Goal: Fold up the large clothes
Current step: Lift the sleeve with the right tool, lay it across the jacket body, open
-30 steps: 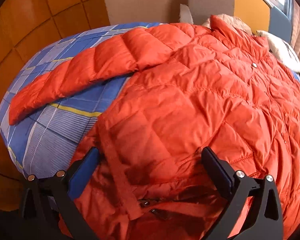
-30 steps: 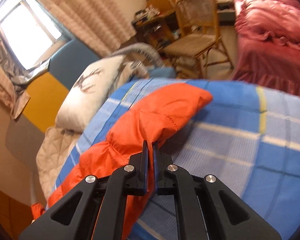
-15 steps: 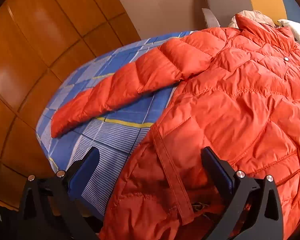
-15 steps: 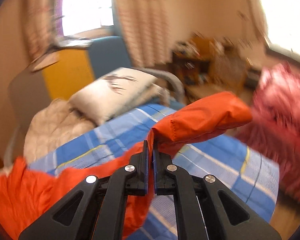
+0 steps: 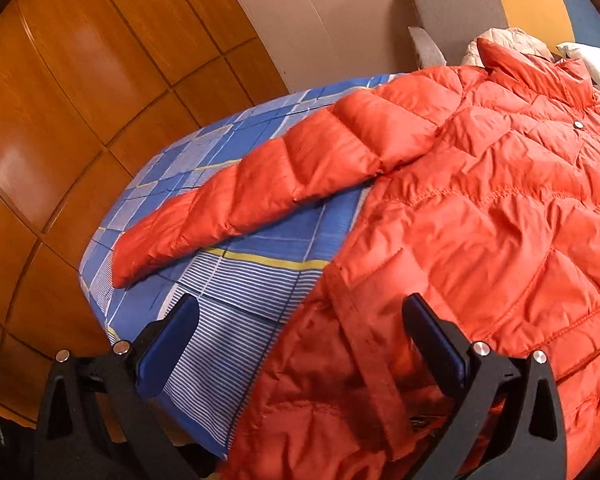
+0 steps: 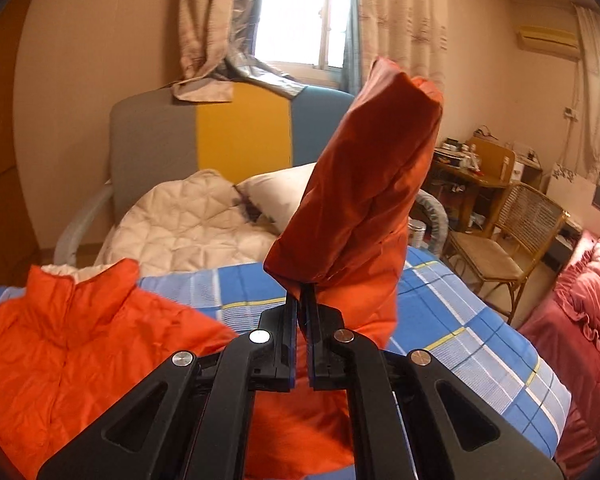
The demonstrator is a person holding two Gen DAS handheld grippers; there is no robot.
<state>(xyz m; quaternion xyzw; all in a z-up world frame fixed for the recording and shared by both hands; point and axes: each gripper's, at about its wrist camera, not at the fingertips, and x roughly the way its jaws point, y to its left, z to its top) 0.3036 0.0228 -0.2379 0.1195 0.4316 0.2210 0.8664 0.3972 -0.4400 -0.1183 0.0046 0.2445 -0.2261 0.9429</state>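
An orange quilted down jacket (image 5: pixel 480 208) lies spread on a blue checked bed sheet (image 5: pixel 260 280). One sleeve (image 5: pixel 260 192) stretches flat toward the bed's left edge. My left gripper (image 5: pixel 300 320) is open and hovers over the jacket's lower hem, its fingers (image 5: pixel 432 332) wide apart and nothing pinched. In the right wrist view, my right gripper (image 6: pixel 302 300) is shut on the other sleeve (image 6: pixel 364 184), which stands lifted above the bed with its cuff up. The jacket's collar and chest (image 6: pixel 80 320) lie to the left below it.
An orange wooden wardrobe (image 5: pixel 80 100) stands close along the bed's left side. A cream quilt (image 6: pixel 188 220) and a pillow (image 6: pixel 276 192) lie at the headboard (image 6: pixel 240 132). A rattan chair (image 6: pixel 512 232), a cluttered desk (image 6: pixel 468 172) and a red-covered bed (image 6: pixel 588 300) are to the right.
My right gripper has raised the sleeve off the sheet and swung it over toward the jacket's body, rolling as it went. The left gripper turned toward the bed's left edge, still open.
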